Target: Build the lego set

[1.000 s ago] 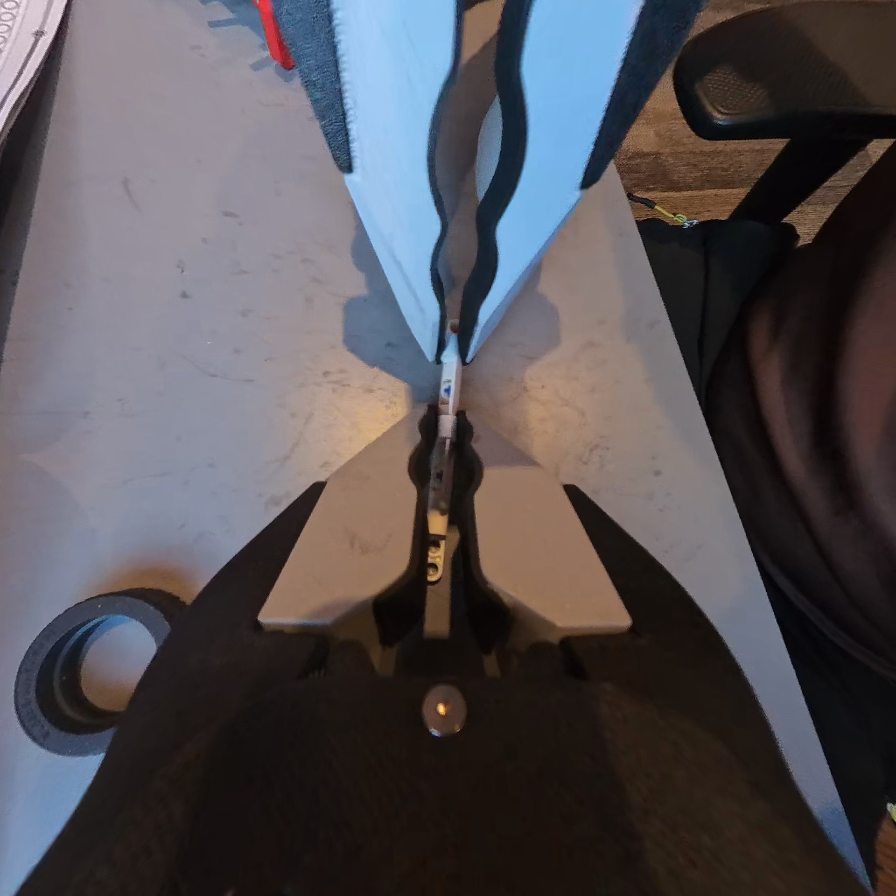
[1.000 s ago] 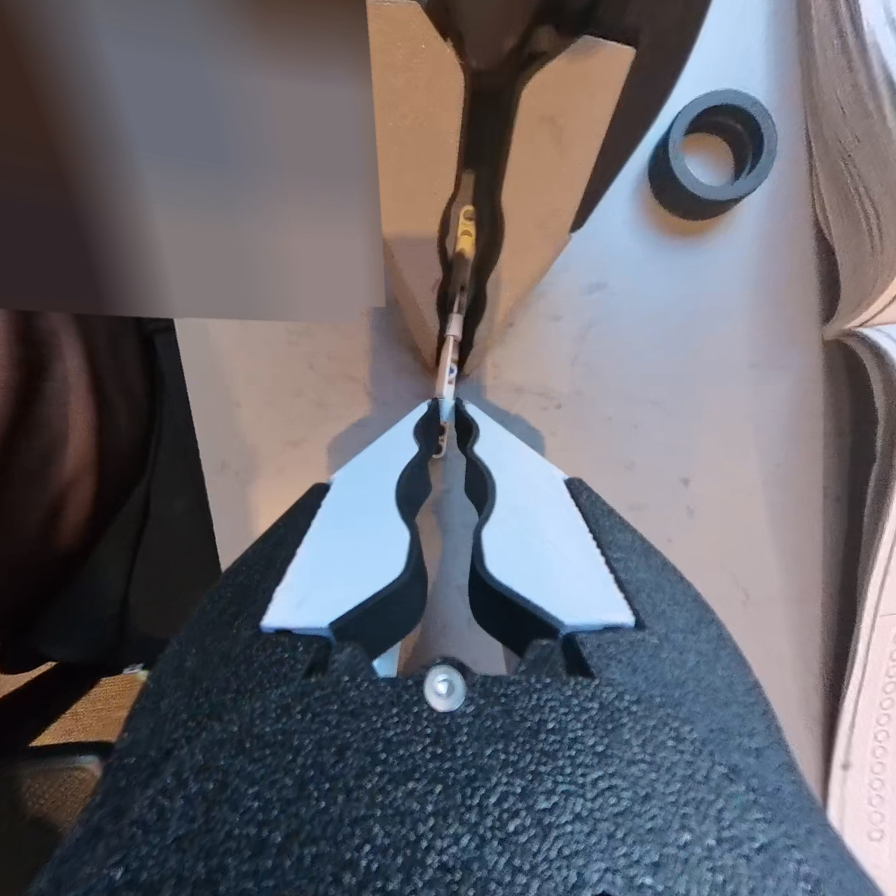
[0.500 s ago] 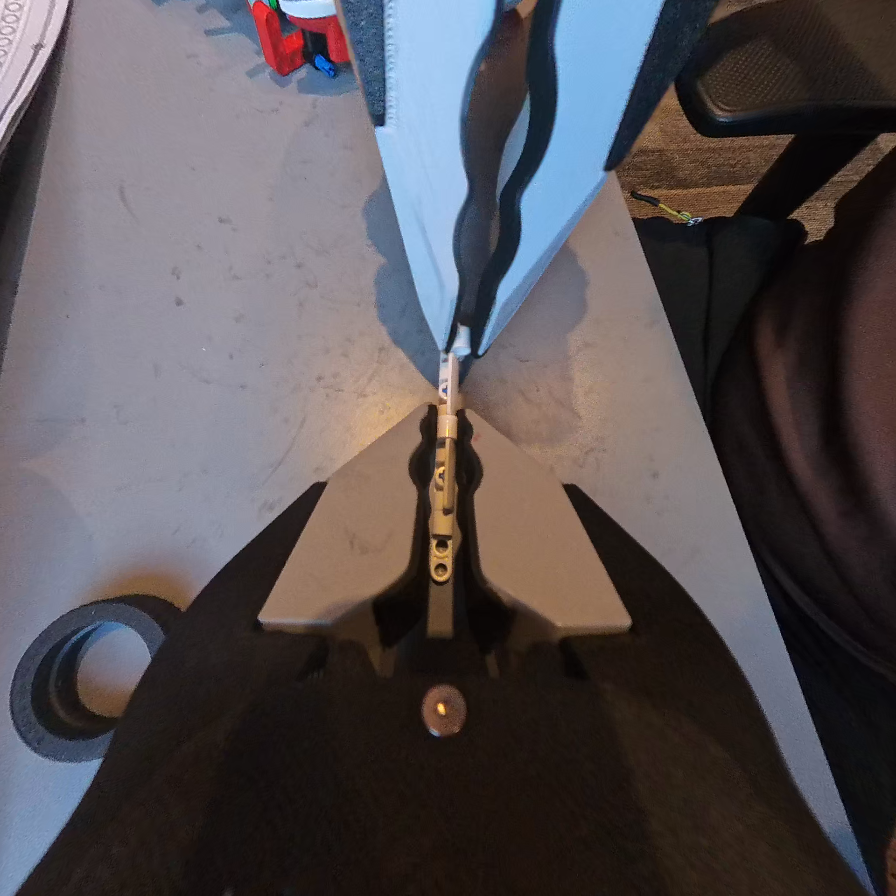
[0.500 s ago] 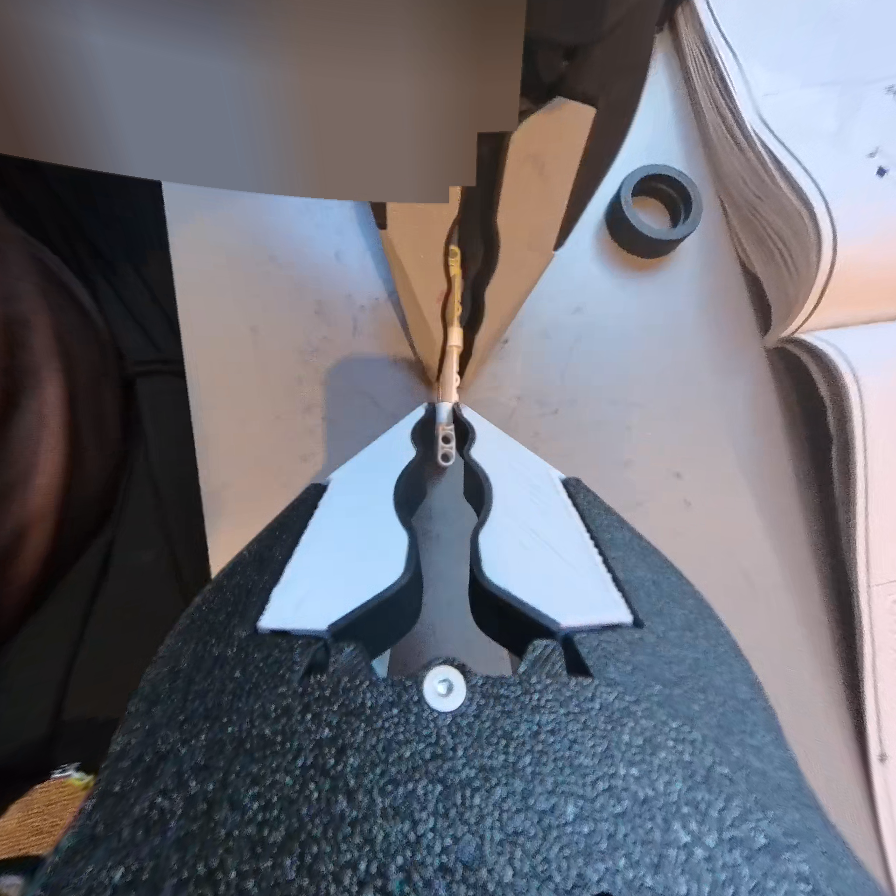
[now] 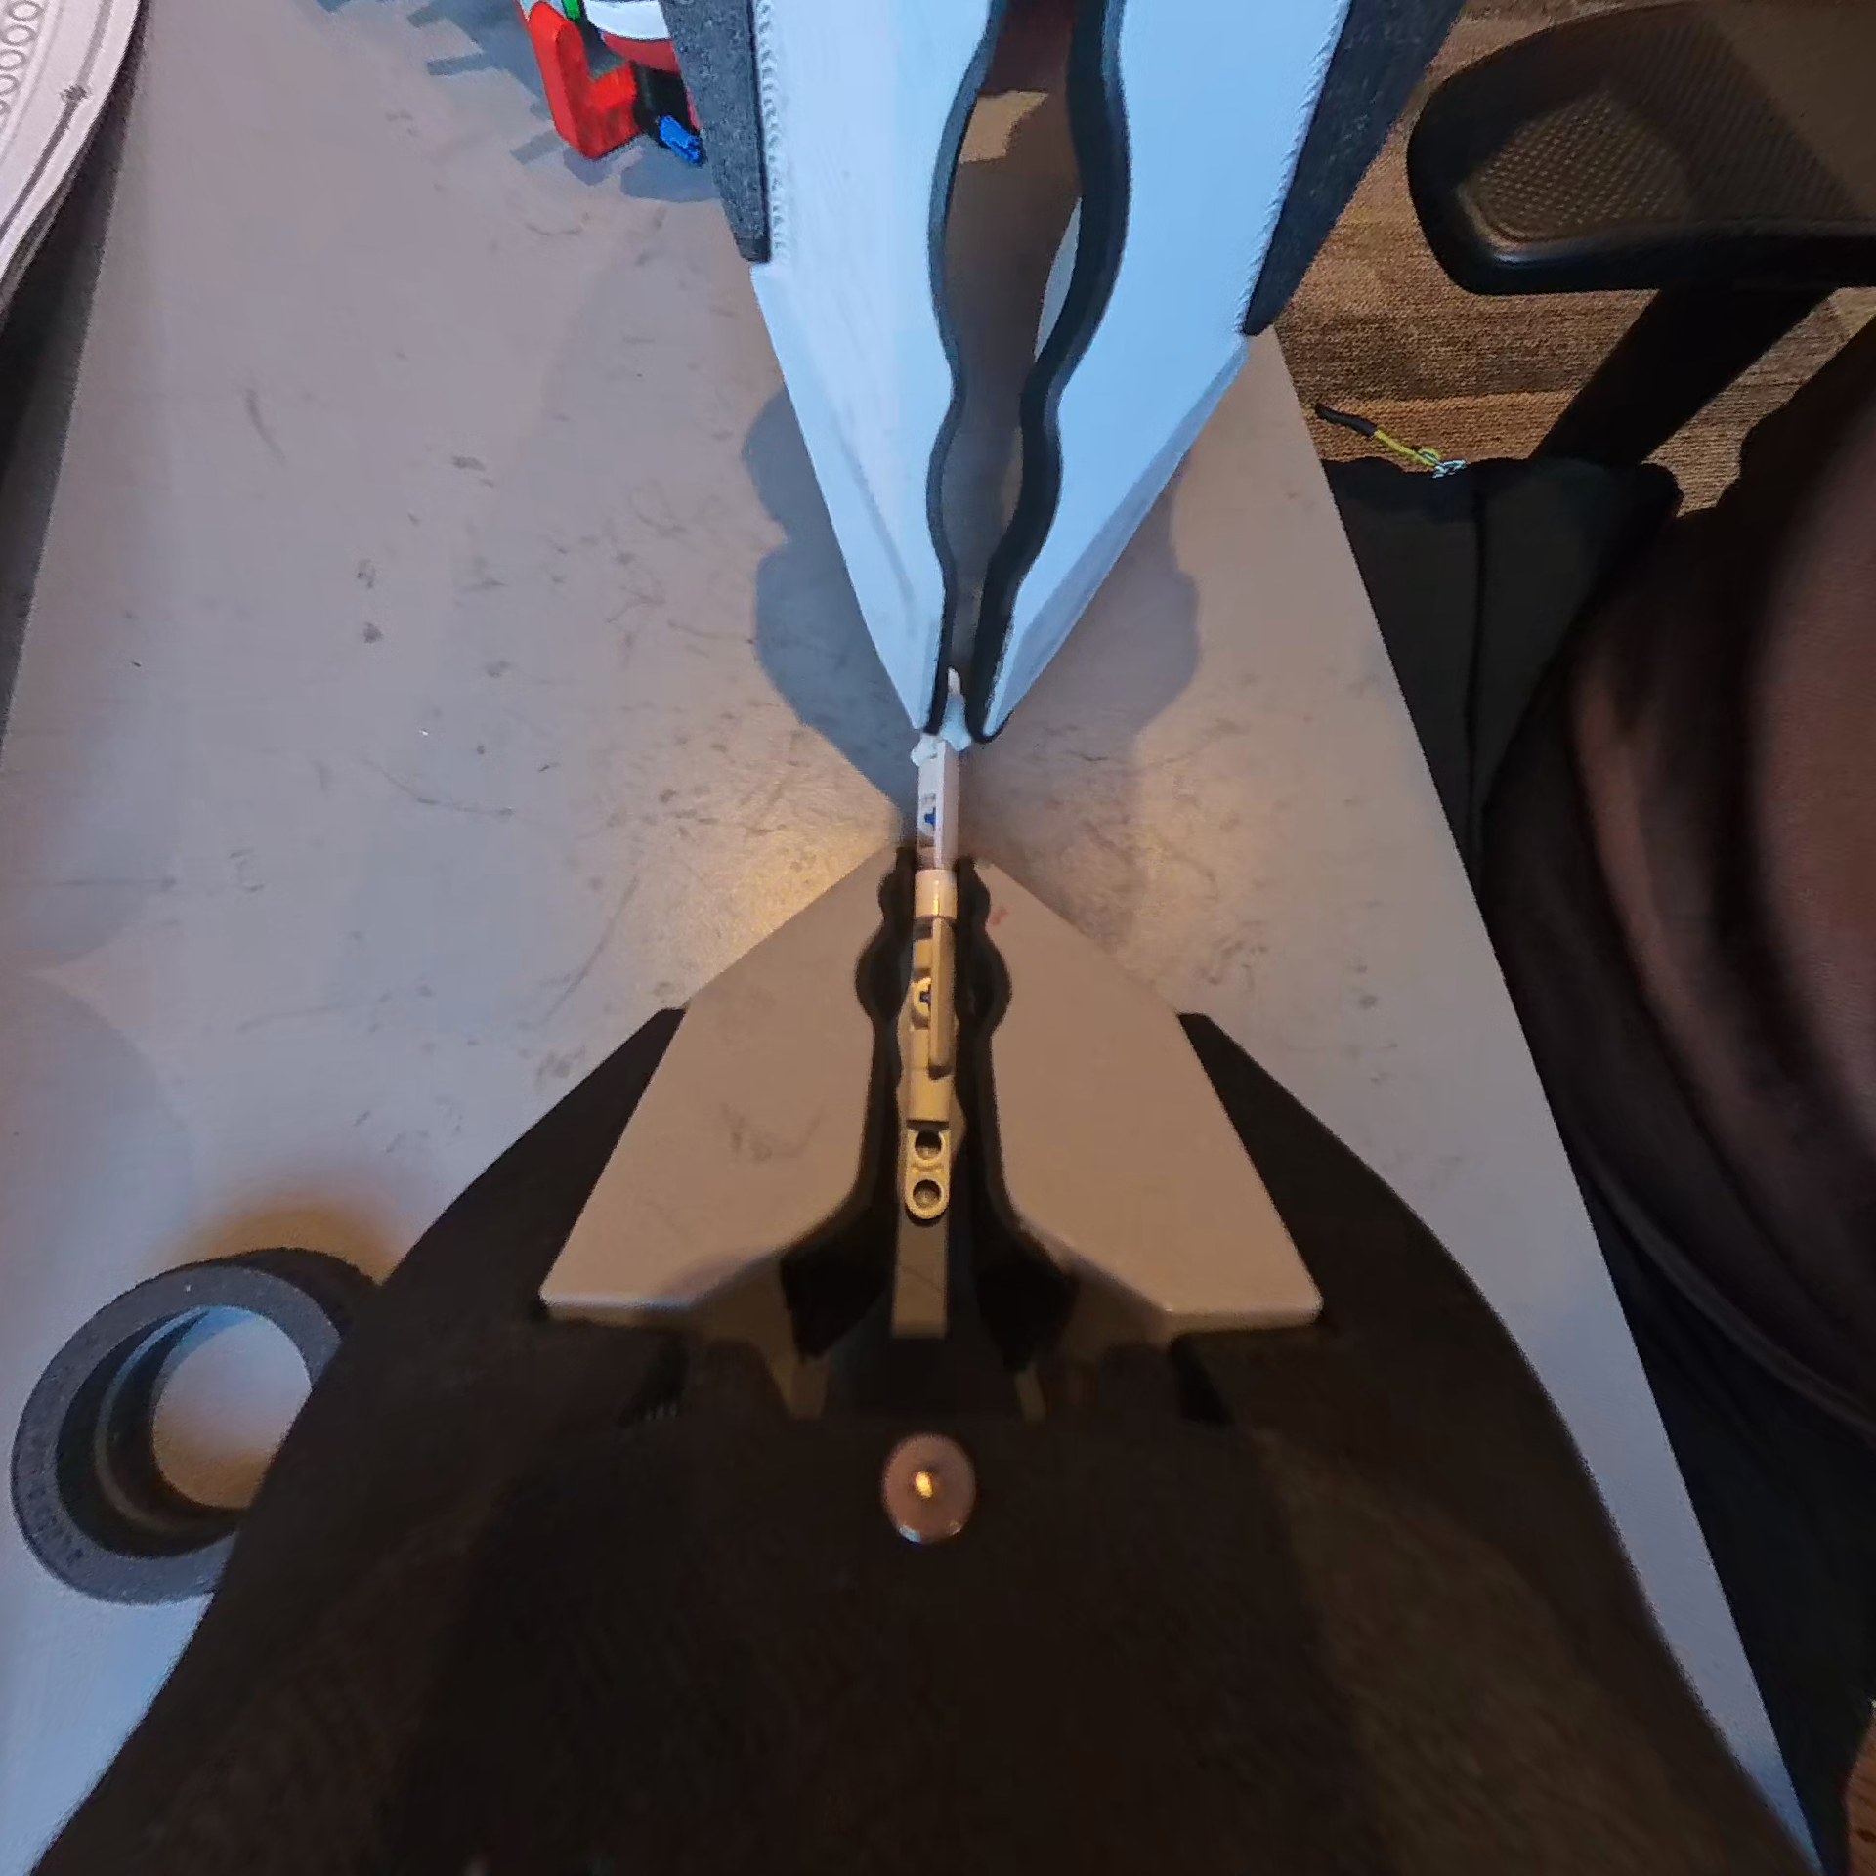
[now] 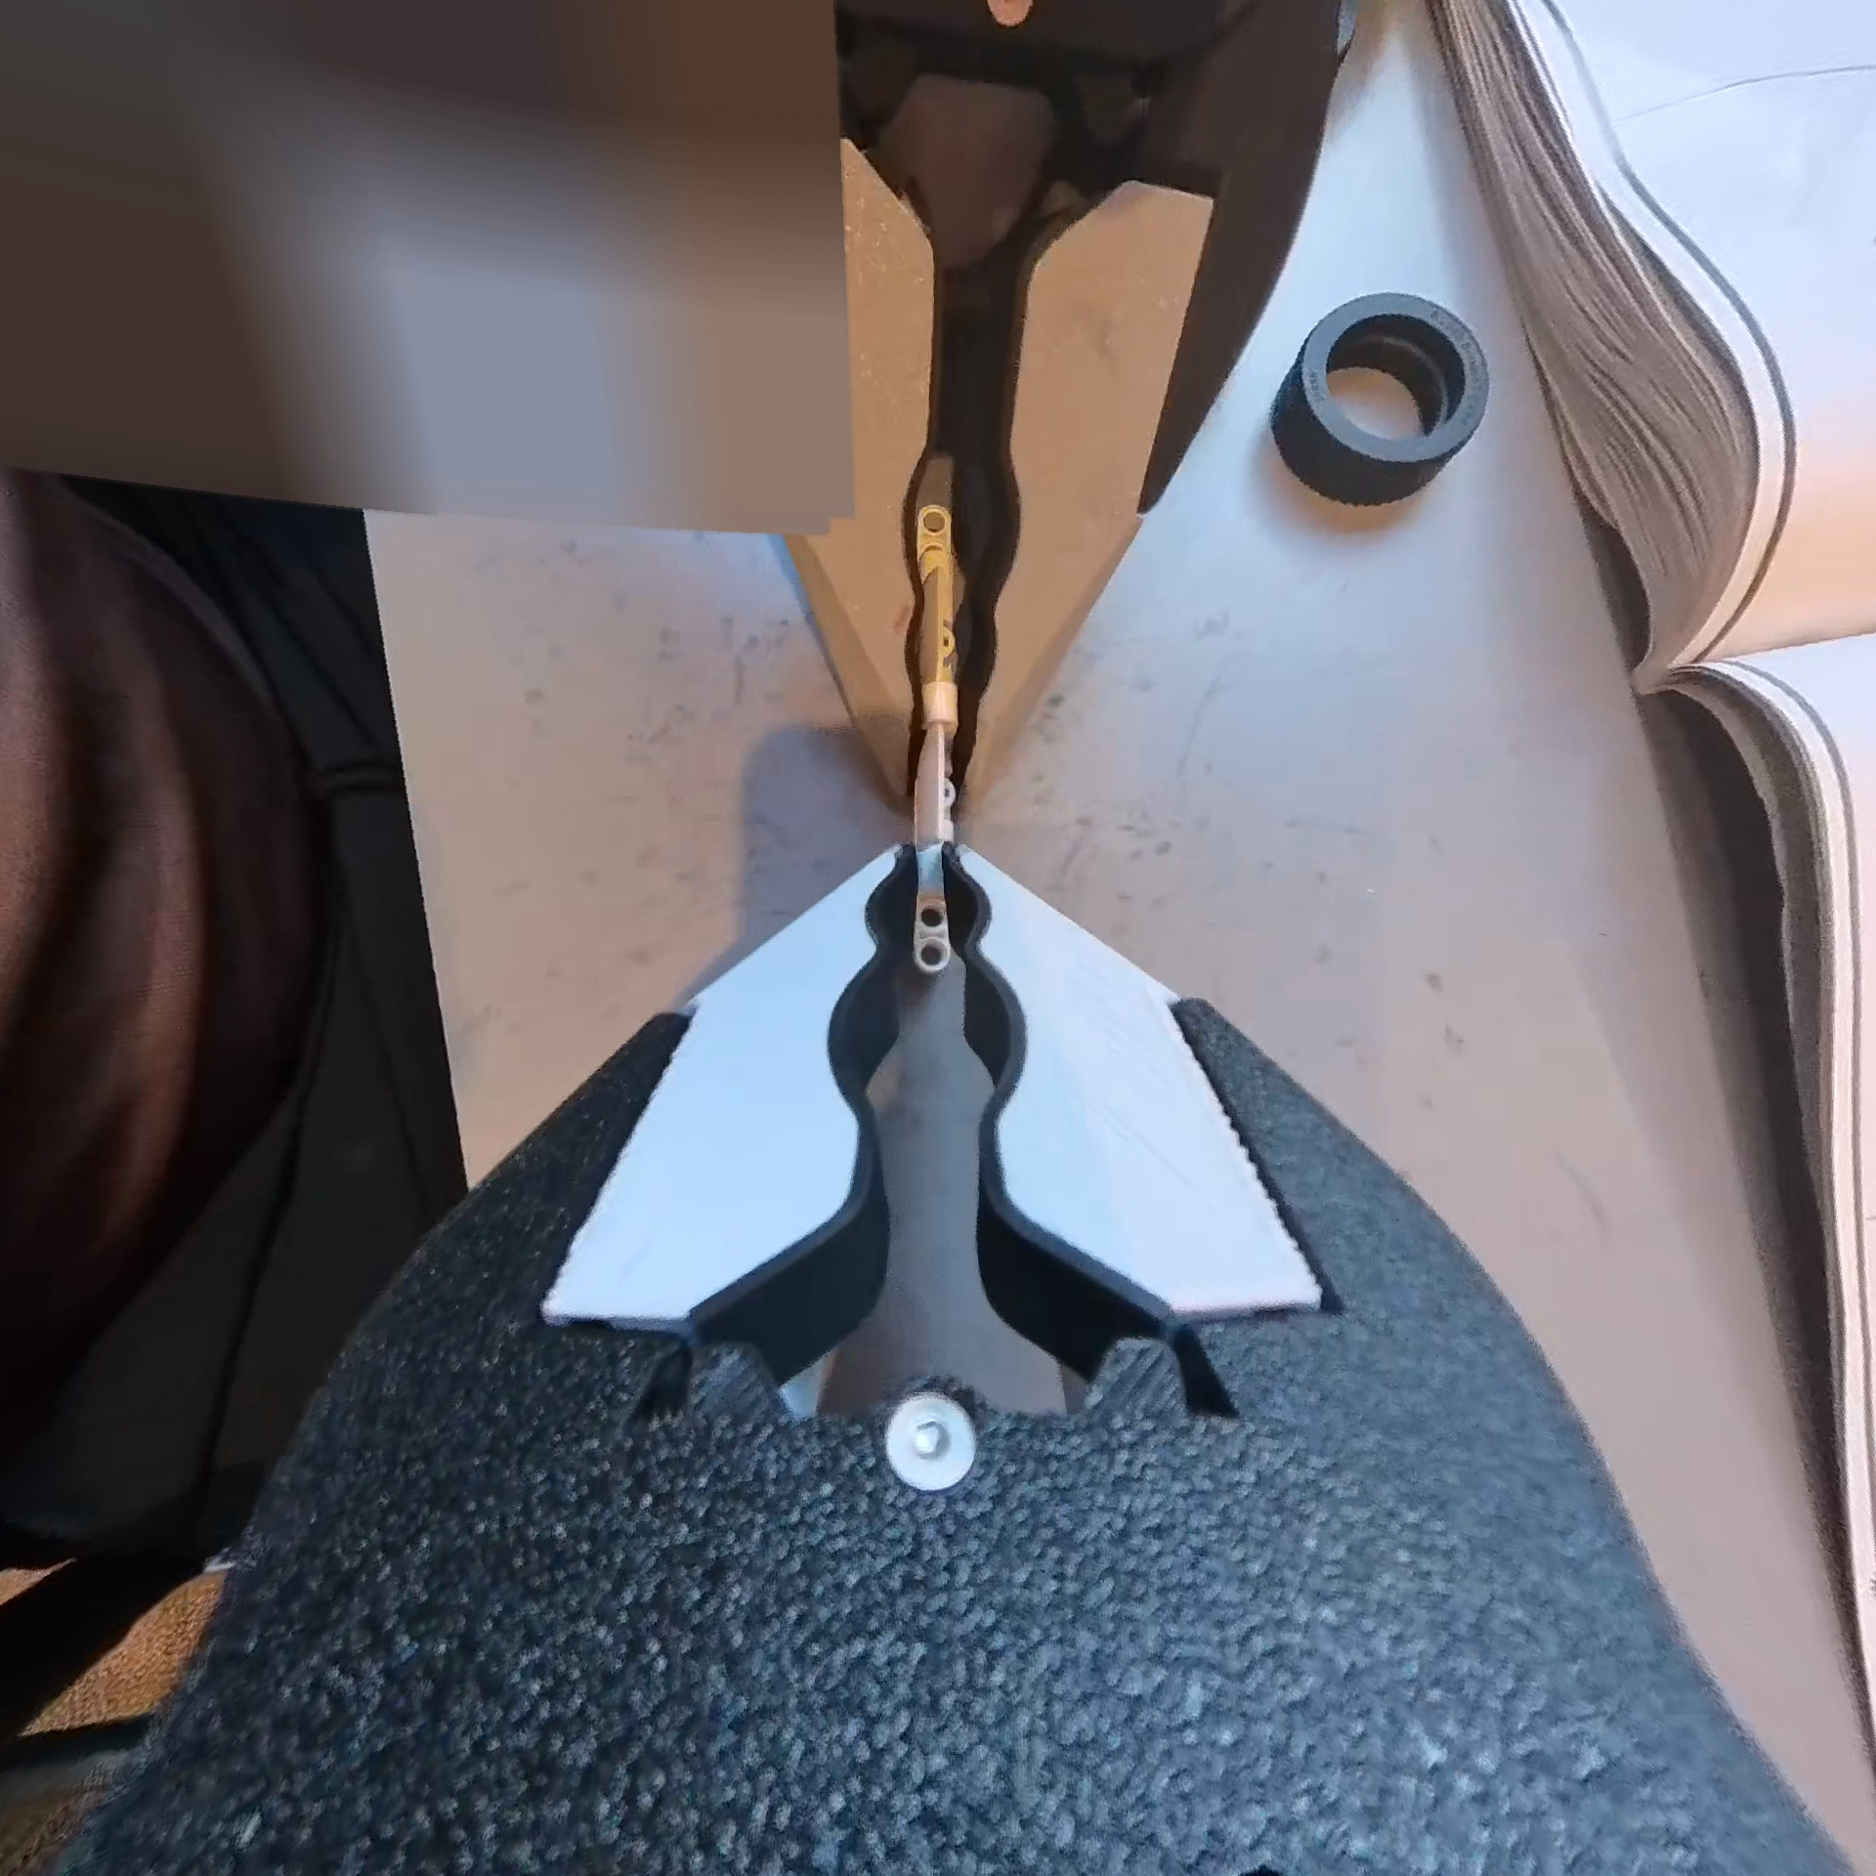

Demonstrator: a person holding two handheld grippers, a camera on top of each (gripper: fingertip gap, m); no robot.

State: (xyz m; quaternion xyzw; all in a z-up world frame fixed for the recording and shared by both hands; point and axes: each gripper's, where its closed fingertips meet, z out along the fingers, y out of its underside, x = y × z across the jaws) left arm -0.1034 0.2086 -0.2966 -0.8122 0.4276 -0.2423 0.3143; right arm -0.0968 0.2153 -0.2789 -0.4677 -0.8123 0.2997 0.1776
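From the left wrist view, the left gripper [image 5: 932, 863] is clamped on a slim grey lego piston [image 5: 931, 1025], which runs back between its fingers. The piston's pale rod end reaches forward into the tips of the right gripper [image 5: 952, 726], closed on it from the opposite side. Beneath them lies a scuffed grey table [image 5: 426, 629]. A black rubber tyre [image 5: 61, 1442] sits at lower left, a red lego build [image 5: 594, 86] at the far edge, and an office chair [image 5: 1645, 203] on a brownish floor beyond the right edge.

From the right wrist view, the piston hangs above the table, pinched at both ends, with an open instruction booklet [image 6: 1675, 355] at the right and the tyre beside it.
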